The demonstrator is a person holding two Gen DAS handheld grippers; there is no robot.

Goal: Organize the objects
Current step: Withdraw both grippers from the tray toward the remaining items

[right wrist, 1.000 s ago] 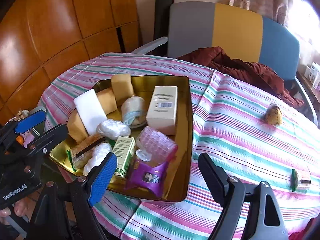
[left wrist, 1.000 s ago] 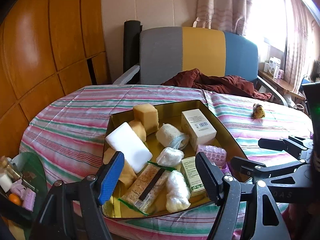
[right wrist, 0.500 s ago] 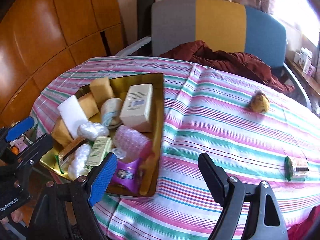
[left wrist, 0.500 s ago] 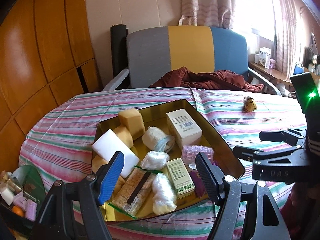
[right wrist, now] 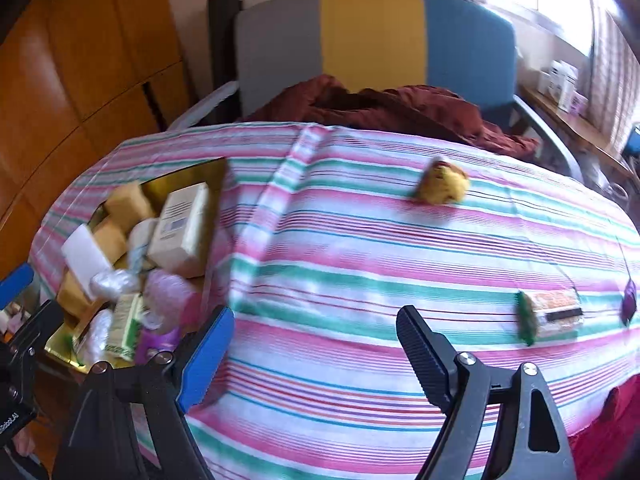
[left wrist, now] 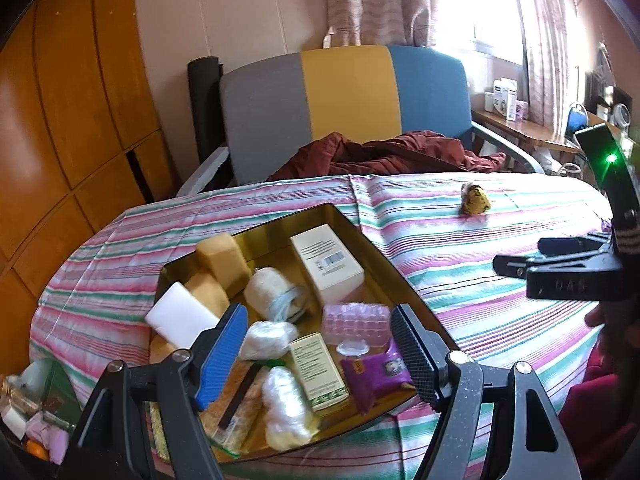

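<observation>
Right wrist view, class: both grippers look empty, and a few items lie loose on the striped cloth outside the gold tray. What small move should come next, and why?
Probably carry the open, empty right gripper toward the green-ended snack pack, the nearest loose item on the cloth, outside the gold tray.

A: What is different from a second ago?

B: Both views have slid right across the table. The right gripper point(right wrist: 316, 340), which hung over the gold tray's point(right wrist: 208, 176) near corner, now hangs over bare striped cloth point(right wrist: 360, 240), with the tray off at its left edge.

A: Anything new in sight?

B: A snack bar point(right wrist: 550, 312) has come nearer, and a purple scrap, perhaps a wrapper point(right wrist: 629, 302), shows beyond it, though the picture is blurred.

A: And the left gripper point(left wrist: 316, 352)?

B: It now frames the tray's right half, purple packet point(left wrist: 378, 372) included.
</observation>
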